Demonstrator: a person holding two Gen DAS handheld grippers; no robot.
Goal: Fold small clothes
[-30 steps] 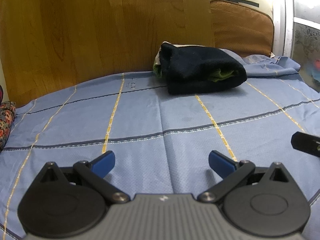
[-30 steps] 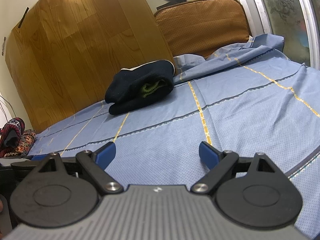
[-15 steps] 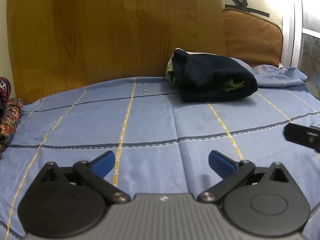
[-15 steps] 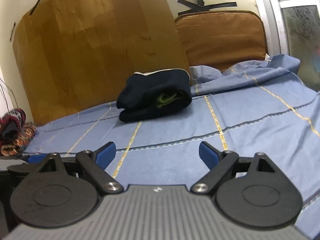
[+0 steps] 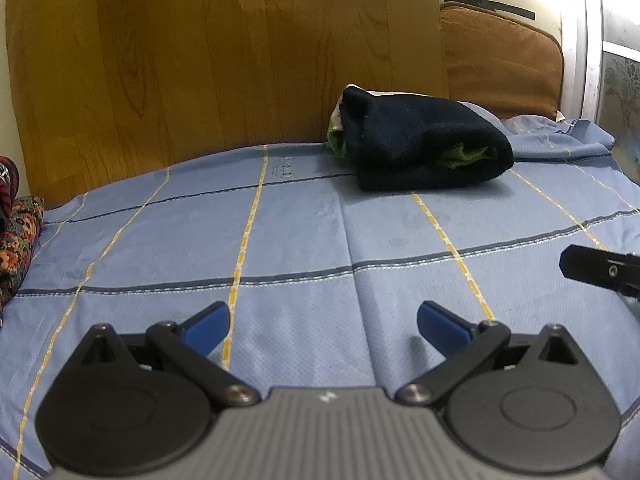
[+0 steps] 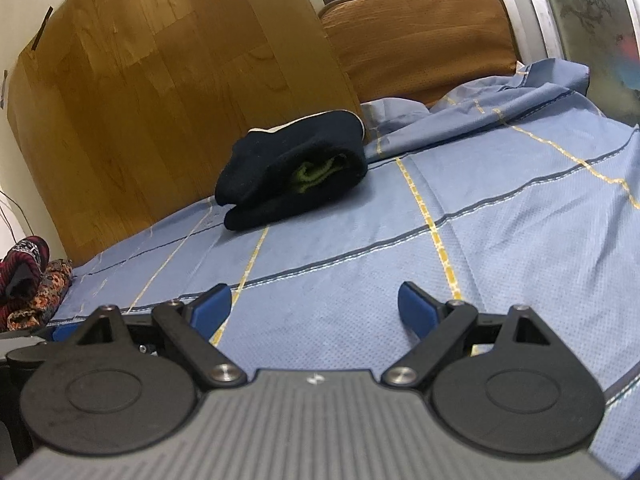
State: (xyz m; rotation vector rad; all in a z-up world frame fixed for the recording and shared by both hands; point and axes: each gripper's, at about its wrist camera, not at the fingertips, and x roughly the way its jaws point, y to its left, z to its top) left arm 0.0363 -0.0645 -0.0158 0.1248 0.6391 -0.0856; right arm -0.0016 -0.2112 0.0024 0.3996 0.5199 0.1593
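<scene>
While green lining peeks out, folded navy garment (image 5: 424, 148) hides rest.

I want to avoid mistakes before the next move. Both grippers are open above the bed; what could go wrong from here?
1. The folded dark garment has green fabric loose inside its open end; a pinch there may pull the fold apart.
2. Fingers closing low may catch the blue sheet, already rumpled near the brown cushion.
3. The right gripper is close beside the left gripper; they may bump.
</scene>
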